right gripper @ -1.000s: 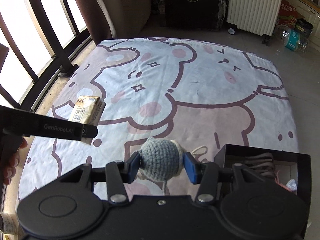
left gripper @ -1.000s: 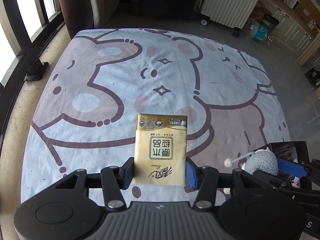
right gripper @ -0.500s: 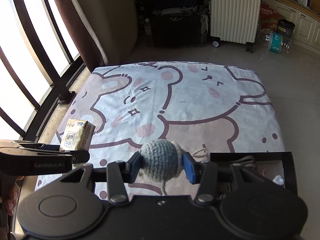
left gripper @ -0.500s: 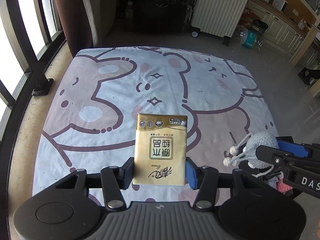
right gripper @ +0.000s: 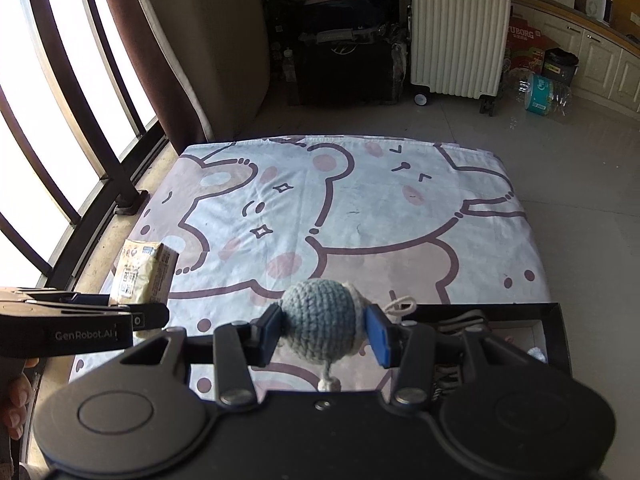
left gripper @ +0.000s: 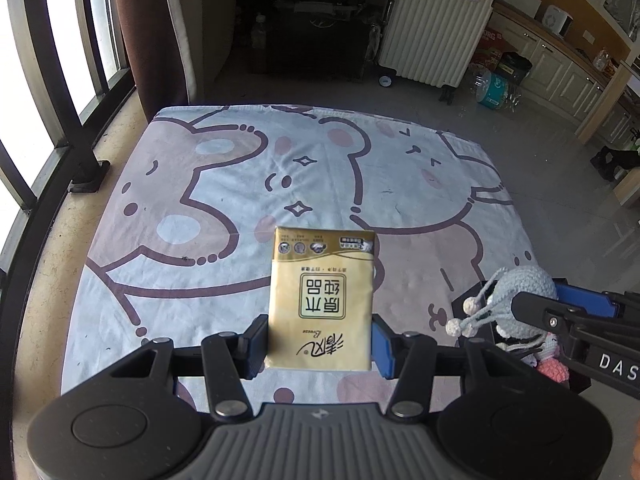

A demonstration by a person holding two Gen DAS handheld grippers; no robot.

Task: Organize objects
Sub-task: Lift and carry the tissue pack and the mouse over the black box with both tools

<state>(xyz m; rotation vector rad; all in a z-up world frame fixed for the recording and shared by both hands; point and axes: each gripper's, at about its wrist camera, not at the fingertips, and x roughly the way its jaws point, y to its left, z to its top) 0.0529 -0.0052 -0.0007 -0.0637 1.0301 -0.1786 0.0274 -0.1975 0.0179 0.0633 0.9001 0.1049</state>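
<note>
A: Sheet (left gripper: 224, 184): spread flat over the floor, cartoon bears on it. Serves as the work area, judging by the task. Nothing loose seen lying on it.

B: Confirmed. Box (right gripper: 556, 320)?

A: Black, open-topped, at the sheet's near right corner. Straps and small crocheted items already inside. Likely the collection point, hence both grippers up near that side.

B: Tissue pack (left gripper: 322, 300)?

A: Gold, held above the sheet's near half, clear of the cloth. Left gripper (left gripper: 320, 342) pinching its lower end, pads on both side edges, pack standing upright away from the camera. Gripped low, probably to leave the free end clear for setting down.

B: Crochet ball (right gripper: 320, 322)?

A: Grey-blue, above the sheet's near edge, just left of the box. Right gripper (right gripper: 323, 334) pinching it across the middle, pads pressed on both sides; cords with small knots hanging loose below. Soft body, so a squeeze across the widest part seems the safest hold.

B: Risk?

A: Dangling cords could snag the box rim on the way in.
</note>
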